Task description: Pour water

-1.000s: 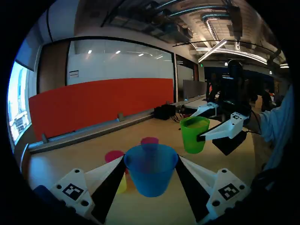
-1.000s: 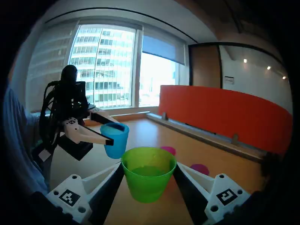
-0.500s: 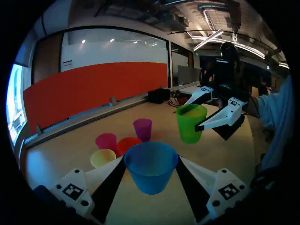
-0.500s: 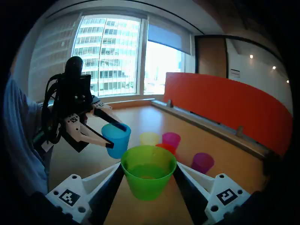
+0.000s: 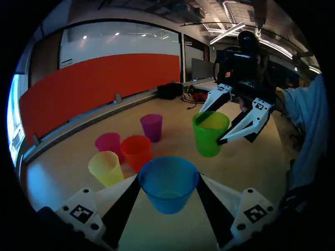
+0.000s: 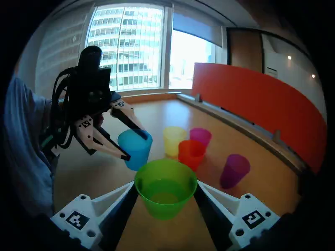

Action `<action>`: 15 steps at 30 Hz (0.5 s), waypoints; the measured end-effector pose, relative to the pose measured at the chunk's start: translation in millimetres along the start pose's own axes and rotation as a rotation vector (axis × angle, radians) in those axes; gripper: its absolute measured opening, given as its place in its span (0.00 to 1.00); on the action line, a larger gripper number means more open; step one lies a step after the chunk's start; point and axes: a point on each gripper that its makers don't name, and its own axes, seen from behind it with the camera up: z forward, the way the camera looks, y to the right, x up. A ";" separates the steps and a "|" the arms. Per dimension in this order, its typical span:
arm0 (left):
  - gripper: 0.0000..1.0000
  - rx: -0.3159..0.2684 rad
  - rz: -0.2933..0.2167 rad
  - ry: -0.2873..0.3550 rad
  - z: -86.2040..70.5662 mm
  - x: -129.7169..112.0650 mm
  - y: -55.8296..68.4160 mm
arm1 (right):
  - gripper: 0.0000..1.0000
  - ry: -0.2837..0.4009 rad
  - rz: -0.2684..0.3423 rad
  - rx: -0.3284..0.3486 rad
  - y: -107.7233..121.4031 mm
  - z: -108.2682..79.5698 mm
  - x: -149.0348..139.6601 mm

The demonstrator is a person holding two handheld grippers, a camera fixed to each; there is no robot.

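Blue plastic, thin and translucent, formed the tapered blue cup [image 5: 168,184] that the left gripper [image 5: 168,180] held upright, its two fingers closed to the cup's width and pressing on either side below the rim. The right gripper [image 6: 166,187] clasped a green translucent plastic cup [image 6: 166,193] the same way, and a shallow pool of liquid showed at its bottom. The two cups were near each other but apart, above the pale wooden tabletop [image 5: 251,163]. A yellow plastic cup [image 5: 105,167], an orange plastic cup [image 5: 136,152] and a pink plastic cup [image 5: 109,144] stood close together on it, with a purple plastic cup [image 5: 151,126] just beyond. The pour looked not yet begun. To do it well, the green rim needed to come over and slightly above the blue mouth, then tip slowly by rolling the wrist. The receiving cup should be level and steady, and both grips firm enough that the thin walls neither slipped nor buckled.
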 end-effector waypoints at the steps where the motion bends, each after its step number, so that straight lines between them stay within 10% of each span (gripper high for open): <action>1: 0.89 -0.004 0.001 -0.006 1.1 -2.0 0.3 | 0.91 -0.007 -0.002 0.003 -0.3 1.3 -2.5; 15: 0.89 -0.041 0.013 -0.052 11.1 -21.0 6.2 | 0.91 -0.077 -0.023 0.018 -0.3 12.7 -26.6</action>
